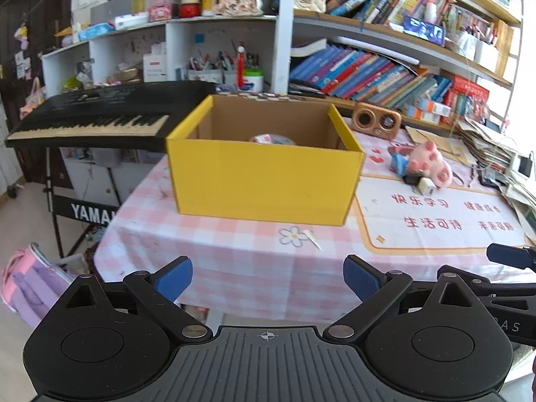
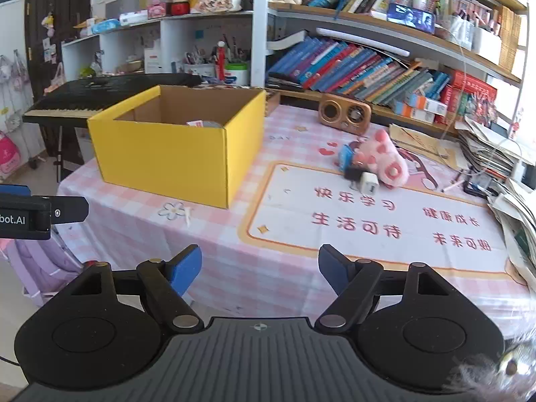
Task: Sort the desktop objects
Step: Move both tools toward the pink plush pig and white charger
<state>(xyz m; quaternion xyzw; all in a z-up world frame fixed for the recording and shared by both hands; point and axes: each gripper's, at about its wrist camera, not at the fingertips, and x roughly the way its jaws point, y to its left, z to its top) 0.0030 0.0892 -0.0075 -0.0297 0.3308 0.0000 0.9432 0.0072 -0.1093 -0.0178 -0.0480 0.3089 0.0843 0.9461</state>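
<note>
Left wrist view, claw: we see the left gripper (image 1: pixel 267 279) with its blue pads spread apart and nothing between them, hovering over the near edge of the table (image 1: pixel 234 268).
Left wrist view, box: the yellow box (image 1: pixel 264 181) stands open on the pink checked cloth, straight ahead of us; something pale lies inside, too hidden for us to name.
Left wrist view, loose things: a pink plush toy (image 1: pixel 430 164) lies to the right of the box, with a small white charger (image 1: pixel 424 186) just beside it.
Left wrist view, background: a wooden speaker (image 1: pixel 377 120) sits behind the box, a black keyboard (image 1: pixel 97 117) to its left.
Right wrist view, claw: our right gripper (image 2: pixel 260 269) also stands apart, holding nothing.
Right wrist view, box: the yellow box (image 2: pixel 174 154) sits ahead to the left.
Right wrist view, loose things: the plush toy (image 2: pixel 385 160) and charger (image 2: pixel 368 183) lie on the printed mat (image 2: pixel 368 227), touching or nearly so.
</note>
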